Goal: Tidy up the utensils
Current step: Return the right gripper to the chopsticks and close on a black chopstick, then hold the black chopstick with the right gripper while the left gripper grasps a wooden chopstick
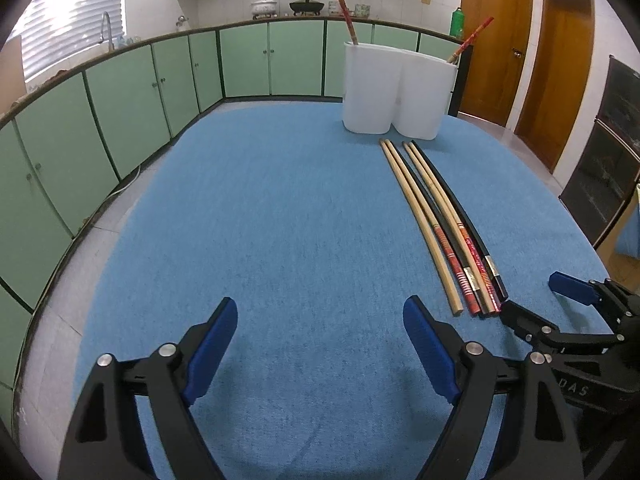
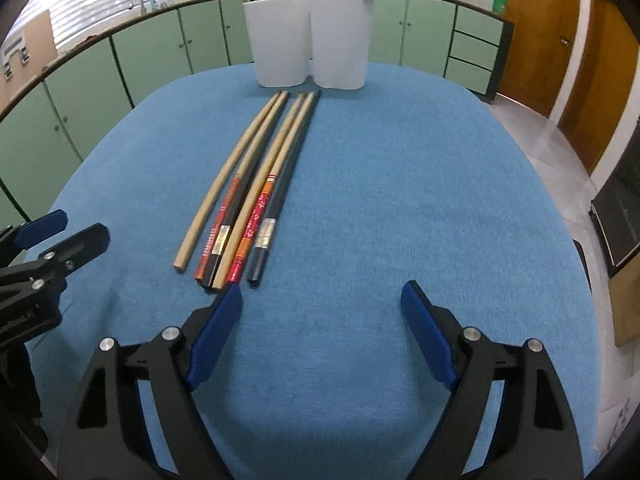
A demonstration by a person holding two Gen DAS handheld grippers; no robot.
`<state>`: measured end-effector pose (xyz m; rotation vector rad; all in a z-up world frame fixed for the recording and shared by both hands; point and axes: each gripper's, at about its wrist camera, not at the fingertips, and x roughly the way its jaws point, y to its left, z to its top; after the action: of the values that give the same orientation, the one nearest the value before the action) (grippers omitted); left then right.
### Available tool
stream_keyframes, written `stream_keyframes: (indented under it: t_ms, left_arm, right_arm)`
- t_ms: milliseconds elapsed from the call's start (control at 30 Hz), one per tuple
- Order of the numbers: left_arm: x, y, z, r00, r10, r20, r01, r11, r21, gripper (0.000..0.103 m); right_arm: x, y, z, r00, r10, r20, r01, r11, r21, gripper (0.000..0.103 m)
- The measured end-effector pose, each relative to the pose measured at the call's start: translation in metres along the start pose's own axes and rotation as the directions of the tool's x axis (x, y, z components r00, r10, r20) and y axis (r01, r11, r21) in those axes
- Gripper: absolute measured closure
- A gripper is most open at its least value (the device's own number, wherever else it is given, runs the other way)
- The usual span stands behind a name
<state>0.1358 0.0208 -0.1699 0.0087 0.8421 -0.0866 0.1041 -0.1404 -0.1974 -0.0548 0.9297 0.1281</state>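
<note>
Several chopsticks (image 2: 256, 184) lie side by side on the blue cloth, some plain wood, some black, some with red patterned handles. Their near ends point at me. Behind them stands a white two-compartment holder (image 2: 308, 40) with one red chopstick (image 1: 344, 8) in its left side and another (image 1: 472, 38) in its right. My right gripper (image 2: 321, 292) is open just short of the chopsticks' near ends, its left pad beside them and nothing between its fingers. To the left of the row (image 1: 440, 220), my left gripper (image 1: 320, 308) hangs open over bare cloth.
The blue cloth (image 1: 280, 200) covers the table. Green cabinets (image 1: 120, 100) and a counter with pots run along the back and left. Wooden doors (image 1: 560, 60) stand at the right. Each gripper shows in the other's view: the right gripper (image 1: 534, 294) and the left gripper (image 2: 78, 227).
</note>
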Motion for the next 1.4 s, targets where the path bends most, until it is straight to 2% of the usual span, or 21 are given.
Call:
stream_keyframes:
  t_ms: [133,333,500,600,967,1400]
  left_arm:
    - [0.001,0.0,0.001,1.0,0.001,-0.001,-0.001,1.0,-0.004,0.019]
    - [0.005,-0.001,0.0,1.0,-0.001,-0.011,0.001,1.0,-0.005,0.019]
    - [0.008,-0.005,0.001,1.0,-0.006,-0.015,0.006,1.0,0.002,0.019]
    - [0.011,-0.011,0.001,1.0,-0.019,-0.023,0.019,1.0,0.009,0.019]
    - [0.019,-0.04,0.0,0.997,-0.064,-0.05,0.066,0.997,0.048,0.019]
    - [0.032,-0.056,0.003,0.997,-0.025,-0.078,0.031,0.997,0.077,0.02]
  right_arm:
    - [0.0,-0.001,0.003,1.0,0.003,0.0,-0.003,1.0,0.021,0.025]
    - [0.001,0.008,0.005,1.0,-0.003,0.011,0.003,1.0,0.003,0.044]
    - [0.0,0.016,0.006,1.0,0.022,0.02,-0.022,0.999,-0.04,0.08]
    - [-0.001,0.016,0.006,0.999,0.036,0.021,-0.035,0.998,-0.043,0.097]
    - [-0.007,-0.022,0.004,1.0,0.003,0.026,-0.004,1.0,0.029,0.097]
    - [-0.008,-0.035,-0.003,0.999,0.027,0.029,-0.029,0.998,0.06,0.096]
